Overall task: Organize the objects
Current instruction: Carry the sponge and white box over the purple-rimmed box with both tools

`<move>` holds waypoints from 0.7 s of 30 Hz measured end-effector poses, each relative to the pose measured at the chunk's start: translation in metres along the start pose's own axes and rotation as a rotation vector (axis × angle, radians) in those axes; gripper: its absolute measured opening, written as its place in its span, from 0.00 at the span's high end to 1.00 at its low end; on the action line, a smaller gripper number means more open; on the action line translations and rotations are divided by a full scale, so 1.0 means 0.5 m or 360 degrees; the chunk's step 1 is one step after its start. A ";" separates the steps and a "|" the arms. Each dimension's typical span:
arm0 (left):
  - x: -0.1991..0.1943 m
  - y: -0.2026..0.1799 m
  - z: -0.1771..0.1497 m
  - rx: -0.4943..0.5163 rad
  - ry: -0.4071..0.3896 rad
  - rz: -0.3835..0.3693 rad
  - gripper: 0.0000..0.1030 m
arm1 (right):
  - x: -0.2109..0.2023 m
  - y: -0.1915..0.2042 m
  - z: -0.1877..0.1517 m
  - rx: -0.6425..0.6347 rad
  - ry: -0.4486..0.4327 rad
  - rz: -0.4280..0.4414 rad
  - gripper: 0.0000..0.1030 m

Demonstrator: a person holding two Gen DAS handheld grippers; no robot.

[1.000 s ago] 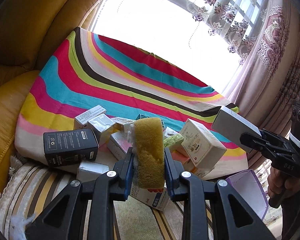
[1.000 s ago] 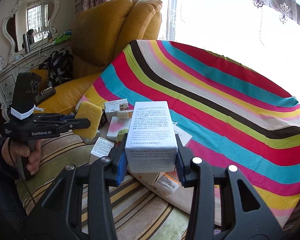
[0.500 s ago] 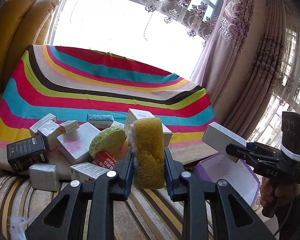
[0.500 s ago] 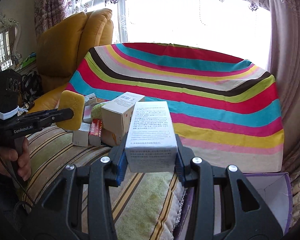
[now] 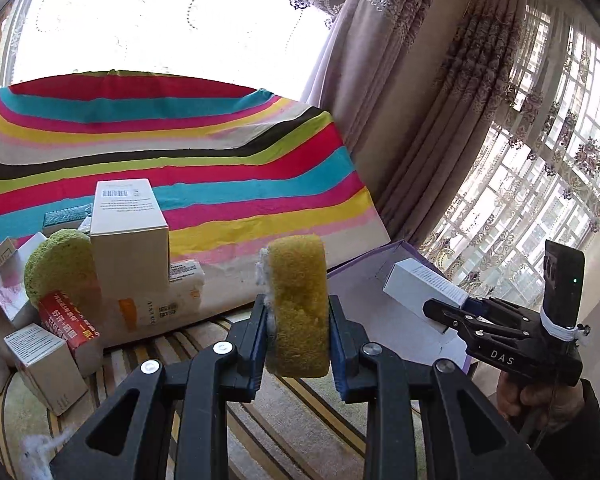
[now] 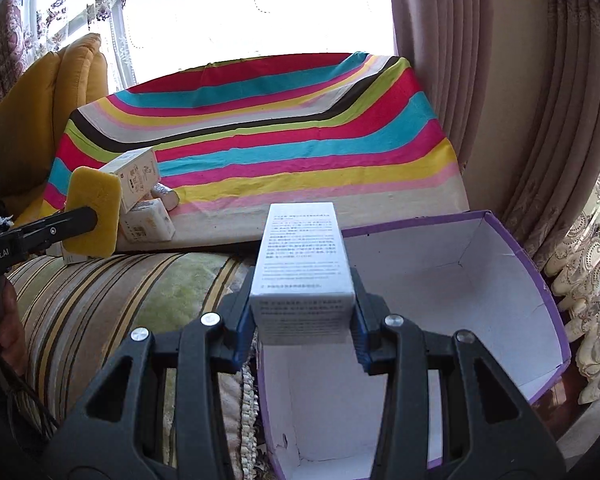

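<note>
1. On my left hand, the left gripper has its jaws pinching a yellow sponge, which stands on end between the pads, long axis upright, well clear of the striped sofa seat below.
2. Off to the left of those jaws sits the unsorted heap: a green sponge, a tall cream carton, a red packet and small white boxes, all leaning against the rainbow-striped cloth.
3. To the right of my left jaws, and a little beyond them, is the purple-edged open box, white inside and apparently empty so far.
4. On my right hand, the right gripper has its jaws clamped on a white printed carton, long axis running straight out ahead along the fingers, the near end between the pads.
5. The relation that counts: the open box lies directly under and ahead of my right jaws, so I judge the carton goes in first; the right hand is plainly nearer.
6. The sponge must travel rightward past the seat edge, and I would keep it off the right gripper's handle.
</note>
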State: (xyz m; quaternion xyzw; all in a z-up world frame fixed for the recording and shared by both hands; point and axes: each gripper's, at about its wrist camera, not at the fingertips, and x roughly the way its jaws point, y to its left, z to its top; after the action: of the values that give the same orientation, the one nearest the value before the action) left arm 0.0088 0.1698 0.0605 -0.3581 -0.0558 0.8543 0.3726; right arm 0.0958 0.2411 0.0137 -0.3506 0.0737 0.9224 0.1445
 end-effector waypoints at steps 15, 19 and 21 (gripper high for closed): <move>0.164 -0.172 0.016 0.0230 0.0285 -0.0247 0.72 | -0.013 -0.138 -0.086 0.0396 0.0139 -0.0258 0.56; 0.197 -0.203 0.012 0.0275 0.0361 -0.0304 0.72 | -0.017 -0.155 -0.101 0.0450 0.0148 -0.0282 0.56; 0.211 -0.214 0.010 0.0283 0.0397 -0.0331 0.71 | -0.020 -0.164 -0.106 0.0479 0.0150 -0.0292 0.56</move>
State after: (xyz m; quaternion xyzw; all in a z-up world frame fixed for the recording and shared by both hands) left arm 0.0201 0.3186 0.0430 -0.4191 0.0299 0.7618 0.4930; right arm 0.1623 0.3041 -0.0219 -0.3732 0.1853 0.8664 0.2752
